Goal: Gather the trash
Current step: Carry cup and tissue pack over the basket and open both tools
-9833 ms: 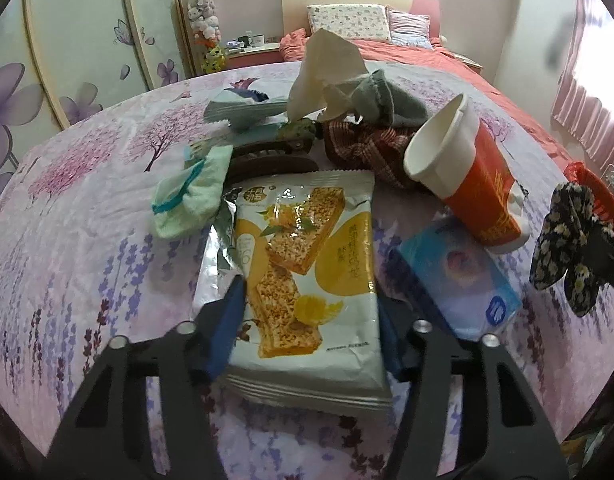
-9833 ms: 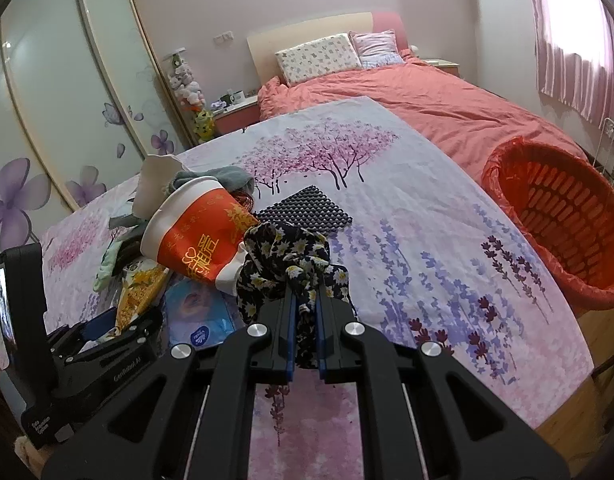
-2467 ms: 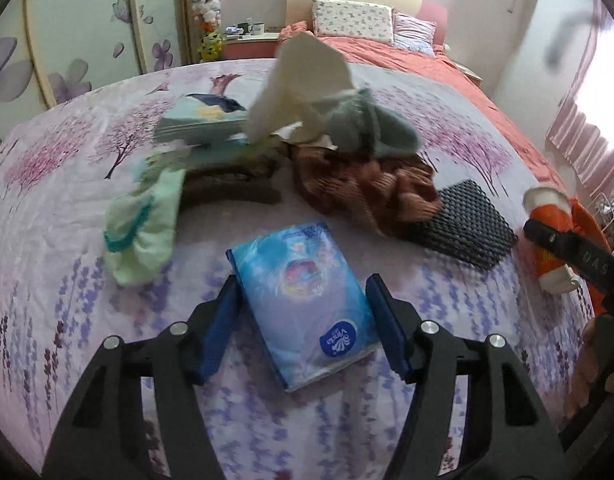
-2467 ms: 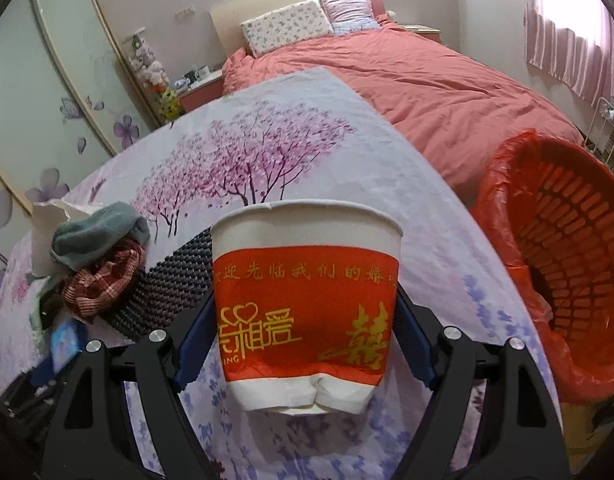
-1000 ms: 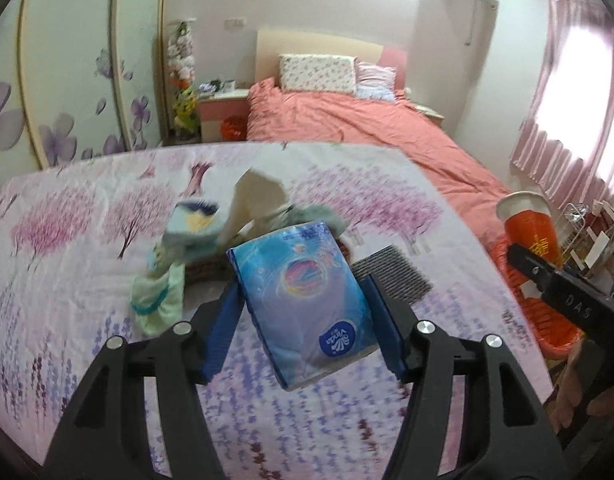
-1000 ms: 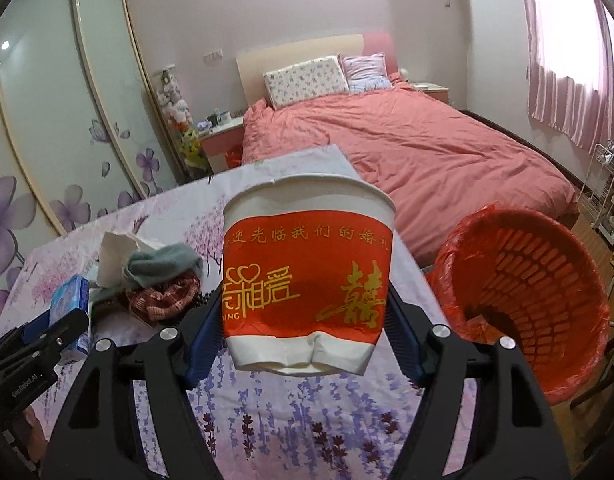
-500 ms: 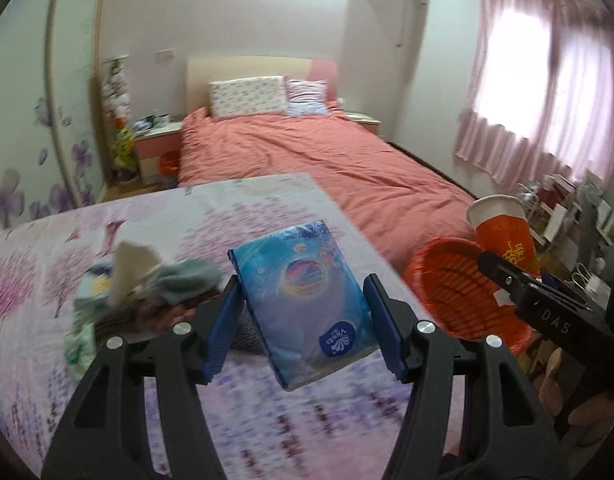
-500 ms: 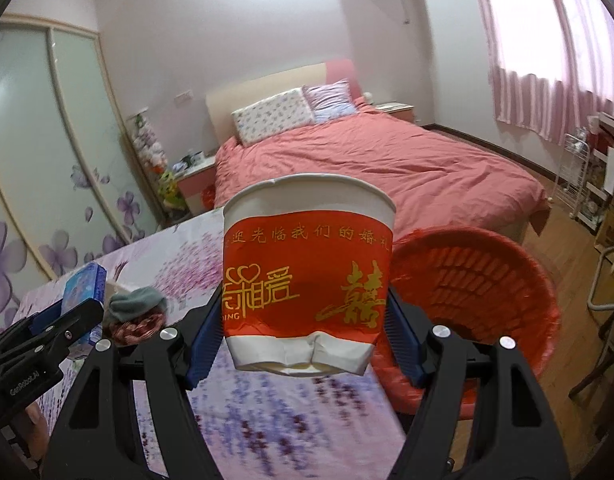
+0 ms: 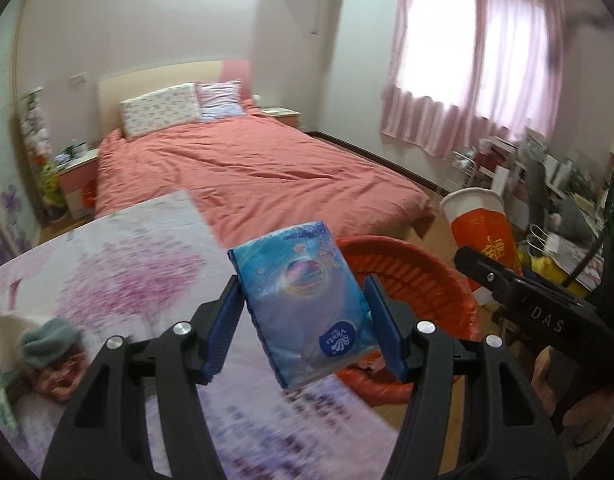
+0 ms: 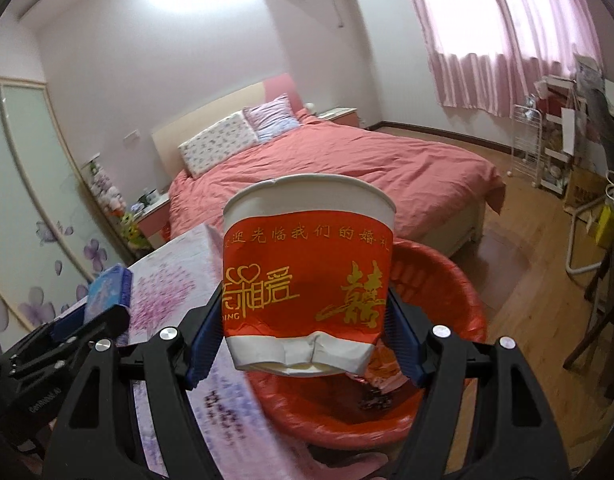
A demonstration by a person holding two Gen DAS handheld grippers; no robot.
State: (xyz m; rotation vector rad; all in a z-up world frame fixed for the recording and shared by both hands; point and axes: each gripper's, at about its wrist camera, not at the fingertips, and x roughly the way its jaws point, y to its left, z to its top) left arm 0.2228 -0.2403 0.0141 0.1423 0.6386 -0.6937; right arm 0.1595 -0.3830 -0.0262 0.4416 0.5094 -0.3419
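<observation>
My left gripper (image 9: 305,326) is shut on a blue tissue pack (image 9: 303,300) and holds it in the air near the table's right edge, beside the red trash basket (image 9: 435,280). My right gripper (image 10: 307,334) is shut on a red and white paper cup (image 10: 307,280), upright, above the basket's near rim (image 10: 447,292). The cup (image 9: 481,232) and right gripper also show at the right of the left wrist view. The tissue pack (image 10: 109,294) shows at the left of the right wrist view.
The table with a floral cloth (image 9: 119,264) lies at left, with a heap of socks and cloth (image 9: 47,352) at its left. A bed with a red cover (image 9: 247,168) stands behind. Cluttered shelves (image 10: 559,140) stand at the right on the wooden floor.
Both grippers have swung right from the table toward the basket, still holding the tissue pack and the cup. The basket is now closer and lies under the cup.
</observation>
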